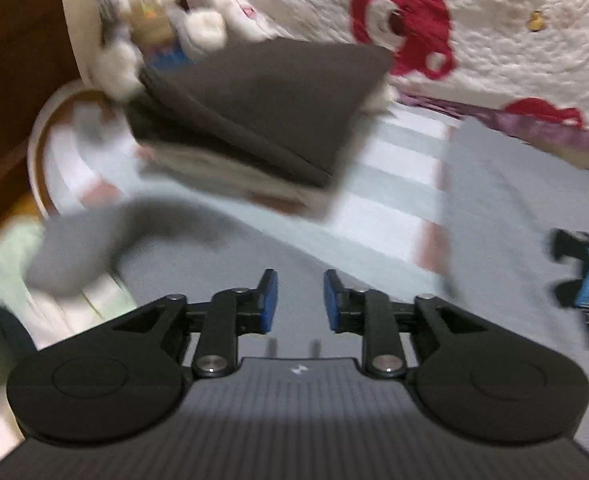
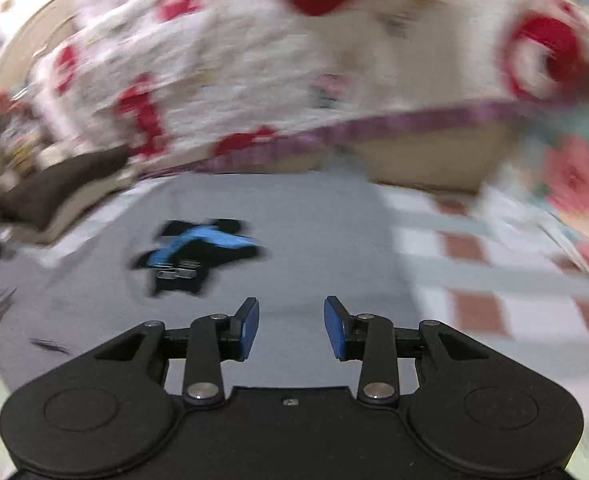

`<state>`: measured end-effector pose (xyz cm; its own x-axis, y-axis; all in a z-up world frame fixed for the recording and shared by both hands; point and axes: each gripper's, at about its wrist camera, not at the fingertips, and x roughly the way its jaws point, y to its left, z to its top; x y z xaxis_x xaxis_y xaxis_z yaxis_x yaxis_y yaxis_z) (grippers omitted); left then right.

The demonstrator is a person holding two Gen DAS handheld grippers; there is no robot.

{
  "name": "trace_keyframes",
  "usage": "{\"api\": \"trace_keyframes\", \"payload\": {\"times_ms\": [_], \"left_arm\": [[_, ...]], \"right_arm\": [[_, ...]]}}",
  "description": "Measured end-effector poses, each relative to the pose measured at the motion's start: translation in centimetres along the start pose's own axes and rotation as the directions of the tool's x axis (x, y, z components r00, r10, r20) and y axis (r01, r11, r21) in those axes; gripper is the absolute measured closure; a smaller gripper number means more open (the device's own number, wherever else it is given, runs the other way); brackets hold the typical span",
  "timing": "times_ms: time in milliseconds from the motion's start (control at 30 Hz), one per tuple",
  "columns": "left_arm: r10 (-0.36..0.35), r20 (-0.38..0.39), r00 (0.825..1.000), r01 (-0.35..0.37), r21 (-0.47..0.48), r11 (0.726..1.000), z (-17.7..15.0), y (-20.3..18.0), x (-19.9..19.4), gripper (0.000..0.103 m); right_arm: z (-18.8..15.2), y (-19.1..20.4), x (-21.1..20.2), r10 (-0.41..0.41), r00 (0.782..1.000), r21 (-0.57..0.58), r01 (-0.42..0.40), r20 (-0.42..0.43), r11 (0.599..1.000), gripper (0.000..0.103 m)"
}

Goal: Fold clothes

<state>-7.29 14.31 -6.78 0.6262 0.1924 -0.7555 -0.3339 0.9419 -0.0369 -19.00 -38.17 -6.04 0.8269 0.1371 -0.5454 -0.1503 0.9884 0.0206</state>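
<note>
My left gripper (image 1: 300, 300) has its blue pads apart with nothing between them, and my right gripper (image 2: 291, 328) is parted a little wider, also empty. Both hang over the grey garment (image 1: 494, 216) spread flat on the bed.

Only the left view gives me the folded stack (image 1: 262, 120) clearly: a dark brown piece on top of paler ones, with a plush toy (image 1: 154, 12) behind it and a loose grey sleeve (image 1: 94, 240) curling off to the left near the bed's wooden edge (image 1: 38, 168). In the right view that stack is just a dark smear at far left, but I get the checked sheet (image 2: 474, 264) on the right and a floral cloth (image 2: 574, 176) beyond it. Each view catches the other gripper, black and blue, over the grey cloth.

The garment looks smooth and plain, though motion blur hides detail. A white quilt with red bears (image 1: 474, 12) bounds the far side; the grey area ahead of both grippers is open.
</note>
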Motion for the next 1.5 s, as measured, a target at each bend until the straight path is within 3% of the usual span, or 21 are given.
{"api": "trace_keyframes", "payload": {"times_ms": [100, 200, 333, 400, 467, 533, 667, 733, 767, 800, 967, 1067, 1133, 1267, 1400, 1500], "left_arm": [[0.074, 0.033, 0.997, -0.074, 0.004, 0.997, 1.5, 3.7, 1.6, 0.073], [0.147, 0.065, 0.987, -0.148, 0.005, 0.989, 3.1, 7.4, 3.2, 0.058], [0.193, 0.015, 0.981, -0.193, 0.096, 0.976, 2.2, 10.2, 5.7, 0.055], [0.207, -0.007, 0.978, -0.204, 0.127, 0.971, 1.7, 11.5, 6.8, 0.053], [0.232, 0.008, 0.973, -0.232, 0.056, 0.971, 1.5, 12.9, 7.2, 0.044], [0.228, 0.021, 0.973, -0.228, 0.026, 0.973, 1.4, 13.6, 7.6, 0.041], [0.25, 0.047, 0.967, -0.255, 0.158, 0.954, 1.3, 12.7, 9.0, 0.041], [0.255, 0.041, 0.966, -0.258, 0.182, 0.949, 1.2, 12.8, 9.7, 0.052], [0.252, 0.036, 0.967, -0.254, 0.188, 0.949, 1.1, 12.7, 9.8, 0.081], [0.252, 0.038, 0.967, -0.255, 0.2, 0.946, 1.0, 12.6, 9.9, 0.089], [0.272, 0.1, 0.957, -0.289, 0.286, 0.914, 0.4, 11.3, 9.1, 0.09], [0.274, 0.148, 0.95, -0.308, 0.301, 0.902, 0.2, 9.6, 7.7, 0.09], [0.269, 0.184, 0.945, -0.316, 0.315, 0.895, 0.1, 8.2, 6.5, 0.09], [0.24, 0.182, 0.953, -0.284, 0.274, 0.919, 0.6, 5.4, 4.3, 0.09], [0.138, 0.18, 0.974, -0.177, 0.218, 0.96, 0.8, 2.2, 1.5, 0.09], [0.069, 0.227, 0.971, -0.136, 0.296, 0.945, -0.2, -1.8, -1.5, 0.09]], "right_arm": [[1.4, 6.1, 2.0, 0.132, 0.991, -0.144, -0.132, -0.011, 0.981, 0.047], [1.5, 10.8, 4.1, 0.23, 0.972, -0.242, -0.233, -0.042, 0.942, 0.047], [0.9, 15.7, 7.7, 0.237, 0.965, -0.376, -0.263, -0.114, 0.889, 0.046], [0.6, 17.0, 9.1, 0.226, 0.963, -0.374, -0.265, -0.144, 0.889, 0.046], [0.5, 17.7, 10.0, 0.225, 0.96, -0.35, -0.271, -0.167, 0.896, 0.043], [0.6, 18.3, 10.3, 0.22, 0.958, -0.333, -0.27, -0.182, 0.903, 0.04], [-0.3, 18.3, 10.0, 0.217, 0.956, -0.306, -0.271, -0.199, 0.913, 0.037], [-1.0, 18.2, 9.9, 0.214, 0.951, -0.29, -0.274, -0.223, 0.917, 0.036], [-1.4, 18.1, 10.0, 0.215, 0.947, -0.283, -0.28, -0.238, 0.917, 0.035], [-1.8, 17.9, 9.9, 0.212, 0.947, -0.276, -0.277, -0.242, 0.92, 0.034], [-3.4, 17.6, 9.2, 0.153, 0.966, -0.304, -0.213, -0.208, 0.929, 0.029], [-4.0, 17.6, 8.9, 0.088, 0.978, -0.319, -0.145, -0.187, 0.936, 0.016], [-4.3, 17.3, 8.5, 0.054, 0.984, -0.307, -0.106, -0.172, 0.946, 0.016], [-3.9, 16.6, 6.7, 0.023, 0.989, -0.266, -0.062, -0.149, 0.962, 0.016], [-3.7, 15.9, 5.6, 0.018, 0.993, -0.233, -0.044, -0.113, 0.971, 0.016], [-3.9, 15.1, 5.4, 0.006, 0.994, -0.219, -0.029, -0.106, 0.975, 0.016]]}}
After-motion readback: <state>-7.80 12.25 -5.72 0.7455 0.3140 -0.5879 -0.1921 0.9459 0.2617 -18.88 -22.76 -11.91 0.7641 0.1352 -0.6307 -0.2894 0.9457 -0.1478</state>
